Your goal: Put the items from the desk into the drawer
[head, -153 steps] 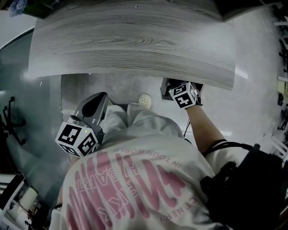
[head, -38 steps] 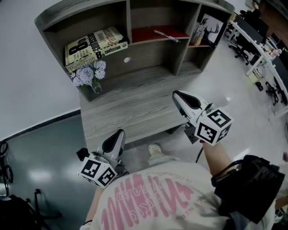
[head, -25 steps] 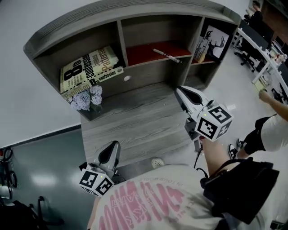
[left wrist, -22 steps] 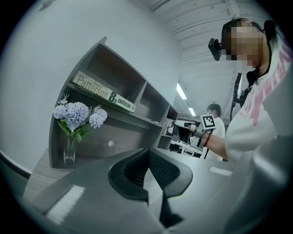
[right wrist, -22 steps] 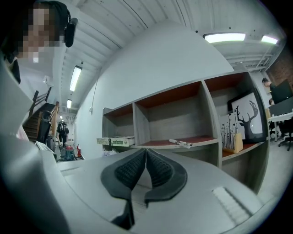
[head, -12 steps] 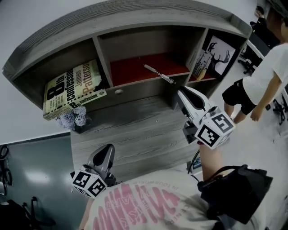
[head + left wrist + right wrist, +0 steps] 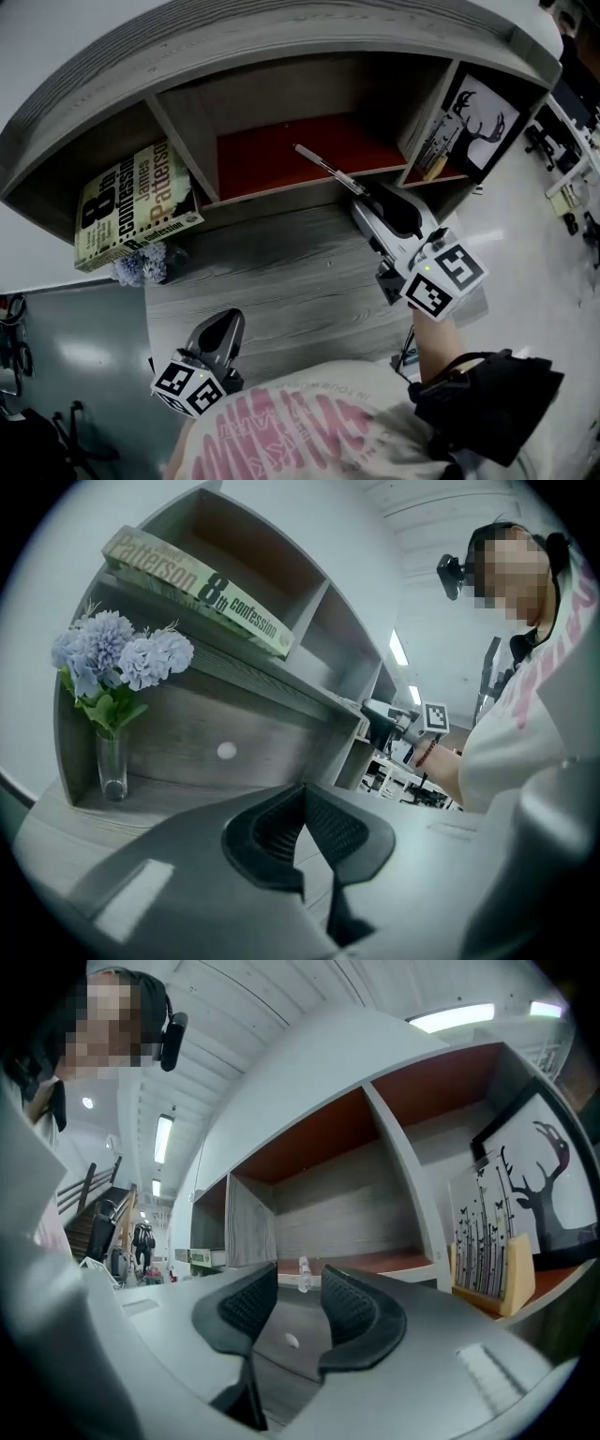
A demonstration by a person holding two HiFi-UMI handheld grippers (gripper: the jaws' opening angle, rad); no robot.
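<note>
- Head view looked steeply down onto the bench point(image 7: 281, 272).
- Left gripper view faced low along its jaws, the right gripper point(image 7: 375, 719) well ahead.
- Right gripper view faced the red shelf point(image 7: 375, 1262) close ahead; head view shared it.

Grey wood-grain desk point(image 7: 281, 272) with shelves point(image 7: 309, 150), white wall point(image 7: 37, 37), glossy grey floor point(image 7: 75, 347), ceiling strip lights point(image 7: 450, 1018)

Head view: the flowers point(image 7: 141, 266) at 9 o'clock sit half hidden under the book point(image 7: 131, 202). The person's shirt point(image 7: 309, 422) covers the desk's point(image 7: 281, 281) front edge at 6 o'clock. Right gripper view: the pen point(image 7: 303, 1274) shows end-on, too small for me to judge its length, and the deer picture point(image 7: 548, 1194) is cut off at 3 o'clock. Left gripper view: I cannot make out the far furniture point(image 7: 398, 778) at 3 o'clock.
</note>
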